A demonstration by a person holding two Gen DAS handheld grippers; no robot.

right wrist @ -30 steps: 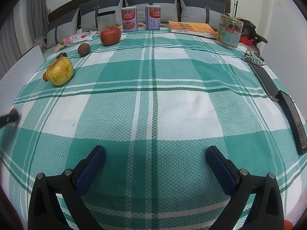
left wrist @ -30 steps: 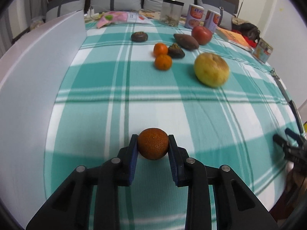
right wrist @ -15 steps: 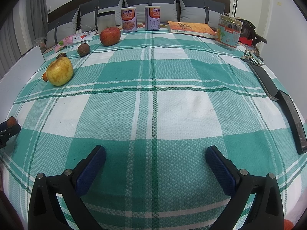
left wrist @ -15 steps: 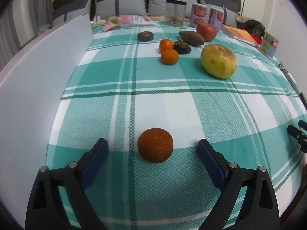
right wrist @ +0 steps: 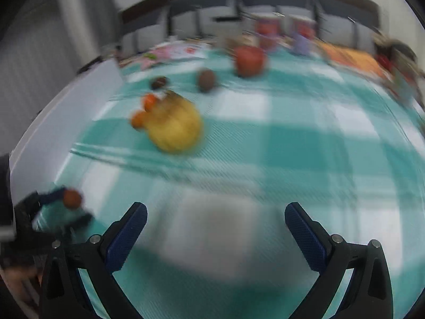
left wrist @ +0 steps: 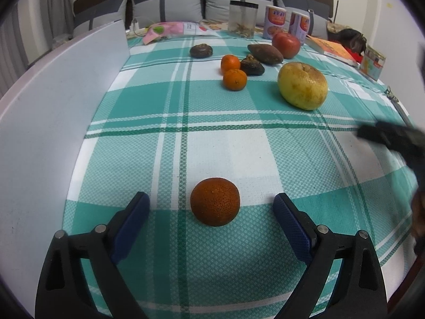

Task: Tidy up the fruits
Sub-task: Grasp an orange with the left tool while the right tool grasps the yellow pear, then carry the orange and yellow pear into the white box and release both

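Left gripper [left wrist: 211,218]: spread wide, holding nothing; its two blue pads stand on either side of the dark orange without touching it.
Dark orange [left wrist: 215,201]: it rests alone on the green plaid cloth [left wrist: 225,143], near the white board [left wrist: 53,122] on the left and well apart from the other fruits.
Reason for this place: I judge it was set here on purpose, to start a separate spot for fruits of this kind, because the cloth around it is free.
Remaining fruits: two small oranges [left wrist: 234,79] just beside each other, a dark wrinkled fruit [left wrist: 252,65] touching or almost touching them, a brown oval fruit [left wrist: 265,53], a red apple [left wrist: 286,44], a dark round fruit [left wrist: 201,50] further left, and a big yellow pomelo-like fruit [left wrist: 302,85] in front of the apple.
Right gripper [right wrist: 215,228]: also spread wide and empty; its picture is strongly blurred, so it is in quick motion over the cloth, pointing toward the yellow fruit.
Background: jars and cans [left wrist: 275,21] stand at the far edge by the grey cushions; they do not belong to the sorting.
Progress: early, in my judgement; one fruit is placed and most are not yet arranged.
Next move: probably one gripper goes to the small oranges, which need a gentle pinch since they roll easily.
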